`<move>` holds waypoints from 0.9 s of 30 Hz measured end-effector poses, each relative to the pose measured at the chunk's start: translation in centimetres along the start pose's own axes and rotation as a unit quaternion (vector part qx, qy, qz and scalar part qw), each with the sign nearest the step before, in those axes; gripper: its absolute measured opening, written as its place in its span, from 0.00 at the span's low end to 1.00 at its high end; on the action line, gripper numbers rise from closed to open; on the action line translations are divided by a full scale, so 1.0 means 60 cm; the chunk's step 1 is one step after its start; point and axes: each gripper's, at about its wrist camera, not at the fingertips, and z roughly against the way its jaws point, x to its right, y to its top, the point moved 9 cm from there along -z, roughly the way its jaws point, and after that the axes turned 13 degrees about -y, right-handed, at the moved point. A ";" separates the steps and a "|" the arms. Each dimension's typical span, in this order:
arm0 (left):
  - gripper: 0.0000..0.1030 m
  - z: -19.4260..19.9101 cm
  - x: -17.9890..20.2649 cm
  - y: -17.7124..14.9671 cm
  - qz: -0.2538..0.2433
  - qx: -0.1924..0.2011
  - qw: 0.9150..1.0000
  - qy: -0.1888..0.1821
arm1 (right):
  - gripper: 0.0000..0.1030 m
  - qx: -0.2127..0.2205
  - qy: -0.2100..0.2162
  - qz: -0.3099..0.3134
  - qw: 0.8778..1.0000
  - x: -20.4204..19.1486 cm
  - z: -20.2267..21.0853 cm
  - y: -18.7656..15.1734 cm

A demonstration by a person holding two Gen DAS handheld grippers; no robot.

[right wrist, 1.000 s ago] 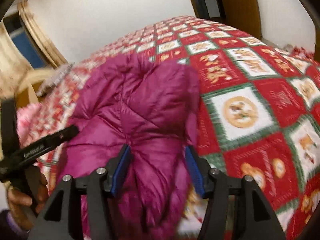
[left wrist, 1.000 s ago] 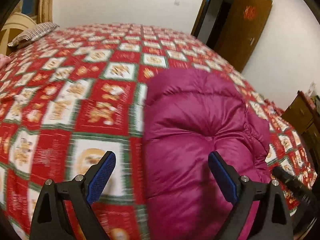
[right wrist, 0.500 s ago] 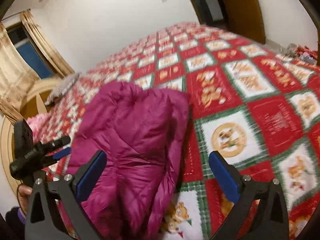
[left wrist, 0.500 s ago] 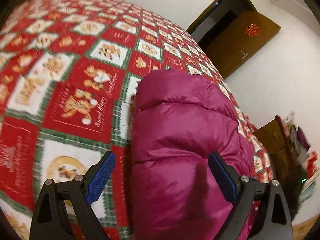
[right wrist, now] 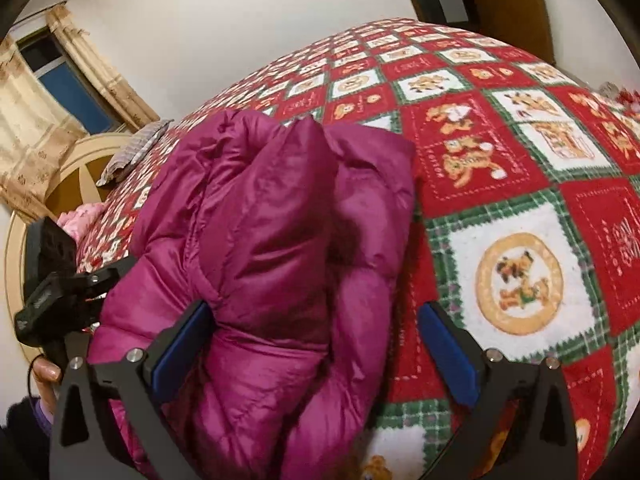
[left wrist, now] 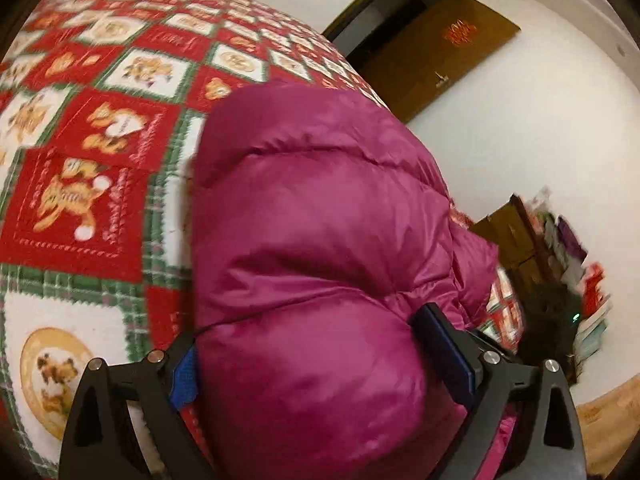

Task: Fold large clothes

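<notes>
Left wrist view: bedspread [left wrist: 92, 184], red and white squares with bear prints and green plaid borders, covers the bed on the left. Purple puffer jacket [left wrist: 320, 248] lies bunched on it, filling the middle, quilted seams running across. Left gripper [left wrist: 320, 364] sits low in frame, jaws spread wide, the jacket's puffed bulk bulging between them. Left blue pad [left wrist: 185, 376] is half hidden behind the fabric, right pad [left wrist: 444, 352] touches the jacket's side. Cannot tell whether the pads actually squeeze it or just straddle it. Brown door [left wrist: 448, 52] with a red ornament stands open upper right against a white wall; wooden cabinet [left wrist: 516, 236] with cluttered stuff at far right, blurred.

Right wrist view: at far left a curtain [right wrist: 36, 128] and dark window, a round wooden headboard [right wrist: 76, 168], a striped pillow [right wrist: 136, 148], something pink beside it. The other gripper's black body and a person's hand [right wrist: 46, 376] show at the left edge beside the jacket. Jacket [right wrist: 272, 240] lies in a folded heap left of centre on the bedspread [right wrist: 520, 208]. Right gripper [right wrist: 316, 348] jaws are spread wide; left pad is against the jacket's fold, right pad stands clear over the bedspread, not pressing anything. Nothing gripped here.
</notes>
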 end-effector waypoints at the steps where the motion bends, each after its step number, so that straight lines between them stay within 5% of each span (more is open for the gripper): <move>1: 0.93 -0.004 -0.002 0.001 -0.006 -0.001 1.000 0.004 | 1.00 -0.001 0.007 0.005 1.000 -0.009 -0.003 0.001; 6: 0.92 0.000 -0.010 0.000 -0.007 0.007 1.000 0.005 | 0.99 -0.005 0.006 0.017 1.000 -0.041 -0.022 0.003; 10: 0.85 0.016 -0.006 -0.014 -0.020 0.011 1.000 0.021 | 0.74 -0.013 0.004 0.036 0.999 -0.065 -0.011 -0.006; 19: 0.82 0.069 0.028 -0.048 -0.011 0.026 1.000 0.003 | 0.45 -0.003 0.004 0.034 0.999 -0.084 0.055 -0.040; 27: 0.76 0.084 0.128 -0.054 -0.057 0.023 0.998 -0.034 | 0.38 0.027 0.008 0.015 0.999 -0.059 0.128 -0.051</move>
